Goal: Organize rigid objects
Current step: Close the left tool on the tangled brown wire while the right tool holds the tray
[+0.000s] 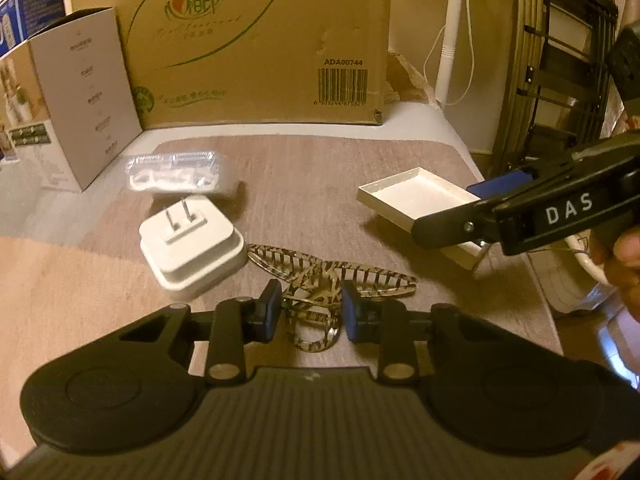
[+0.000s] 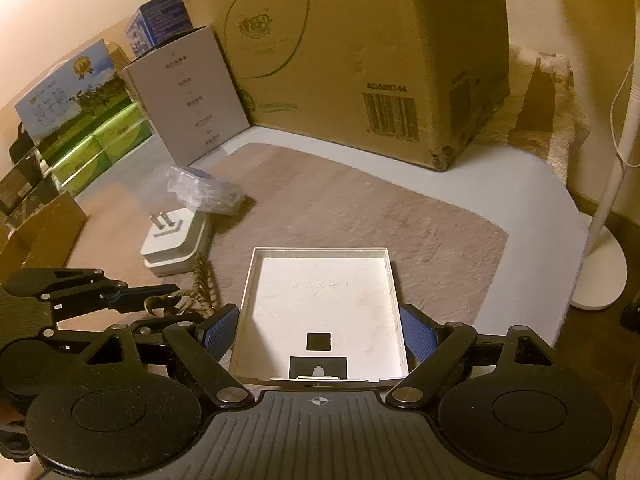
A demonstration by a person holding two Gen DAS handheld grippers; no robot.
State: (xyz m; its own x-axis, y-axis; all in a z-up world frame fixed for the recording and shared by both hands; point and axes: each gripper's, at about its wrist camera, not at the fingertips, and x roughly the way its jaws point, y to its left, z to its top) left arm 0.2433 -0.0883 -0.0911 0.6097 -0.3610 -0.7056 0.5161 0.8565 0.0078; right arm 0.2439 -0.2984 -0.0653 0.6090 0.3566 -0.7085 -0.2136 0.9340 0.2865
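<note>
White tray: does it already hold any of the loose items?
No. In the right wrist view the white tray is bare inside; the plug and hair clip lie on the table outside it.

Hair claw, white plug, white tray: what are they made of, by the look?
Hair claw: likely acetate or plastic, glossy, translucent tortoiseshell mottling.
White plug: smooth moulded plastic shell with rounded corners, satin sheen; two metal prongs.
White tray: thin-walled, rigid, matt white, probably plastic; scuffed floor, small moulded ribs along the rim.
</note>
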